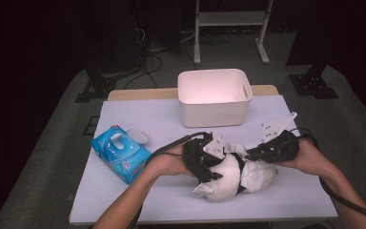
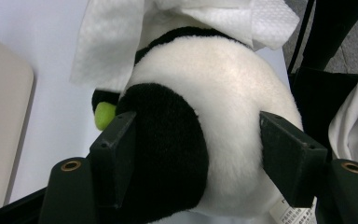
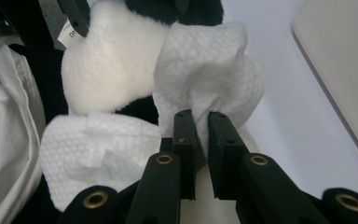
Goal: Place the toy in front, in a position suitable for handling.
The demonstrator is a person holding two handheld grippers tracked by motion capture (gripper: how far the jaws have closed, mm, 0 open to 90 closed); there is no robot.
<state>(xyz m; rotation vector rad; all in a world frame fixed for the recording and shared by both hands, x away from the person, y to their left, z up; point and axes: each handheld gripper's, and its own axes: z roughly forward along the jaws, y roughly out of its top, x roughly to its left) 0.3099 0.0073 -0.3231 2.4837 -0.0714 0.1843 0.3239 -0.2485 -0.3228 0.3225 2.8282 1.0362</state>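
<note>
Two hand-held tongs wiped a plush panda with a white wet wipe near the front of the surface.

The thin wipe (image 3: 205, 70) could have torn or slipped free if dragged hard across the fur, and the round panda (image 1: 226, 179) could have rolled out of a loose grip. The left tongs (image 2: 200, 154) stood fairly wide, their pads pressing either side of the panda's body. The right tongs (image 3: 201, 135) were nearly closed, pinching a fold of the wipe draped over the toy. A blue wipe packet (image 1: 120, 152) lay to the left and a white tub (image 1: 214, 98) stood behind.
</note>
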